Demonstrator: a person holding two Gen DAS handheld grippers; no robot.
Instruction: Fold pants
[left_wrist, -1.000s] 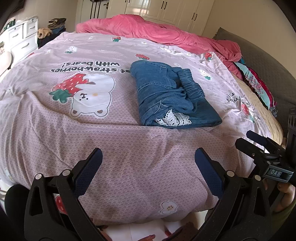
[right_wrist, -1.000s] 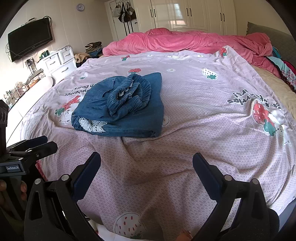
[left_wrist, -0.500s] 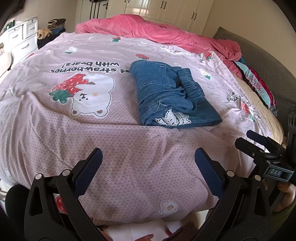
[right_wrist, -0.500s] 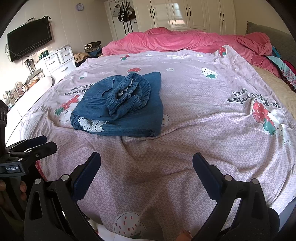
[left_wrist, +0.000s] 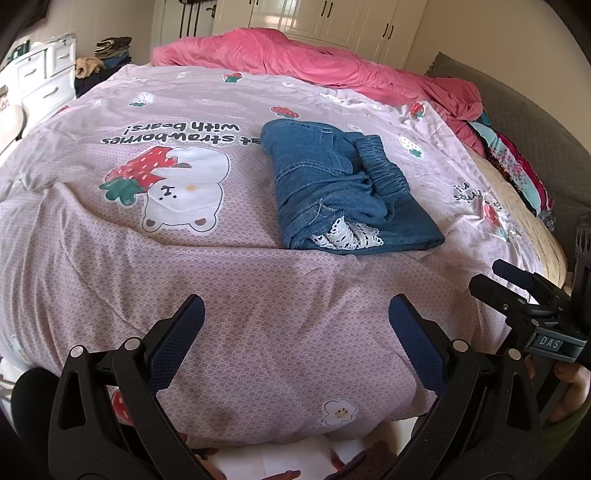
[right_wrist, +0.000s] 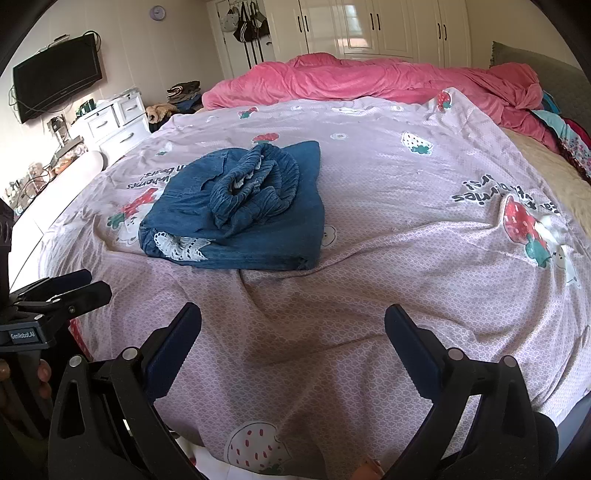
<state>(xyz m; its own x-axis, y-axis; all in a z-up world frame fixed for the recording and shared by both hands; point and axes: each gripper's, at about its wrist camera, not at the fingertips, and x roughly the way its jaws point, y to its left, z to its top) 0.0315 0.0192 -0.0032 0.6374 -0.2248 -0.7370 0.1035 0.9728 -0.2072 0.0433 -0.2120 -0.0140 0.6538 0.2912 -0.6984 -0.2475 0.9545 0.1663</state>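
Note:
Blue denim pants (left_wrist: 332, 188) lie folded in a compact bundle on the pink bedspread (left_wrist: 184, 277), with the gathered waistband on top and white lace trim at the near end. They also show in the right wrist view (right_wrist: 240, 210). My left gripper (left_wrist: 293, 317) is open and empty, held back over the bed's near edge, well short of the pants. My right gripper (right_wrist: 293, 321) is open and empty too, also back from the pants. The right gripper shows at the right edge of the left wrist view (left_wrist: 517, 291); the left gripper shows at the left edge of the right wrist view (right_wrist: 62, 291).
A crumpled pink duvet (right_wrist: 369, 77) lies along the bed's far side. A grey headboard (left_wrist: 535, 129) and colourful fabric (left_wrist: 517, 166) are at the right. White drawers (right_wrist: 110, 125) and a wall TV (right_wrist: 55, 85) stand left; wardrobes (right_wrist: 369, 29) are behind.

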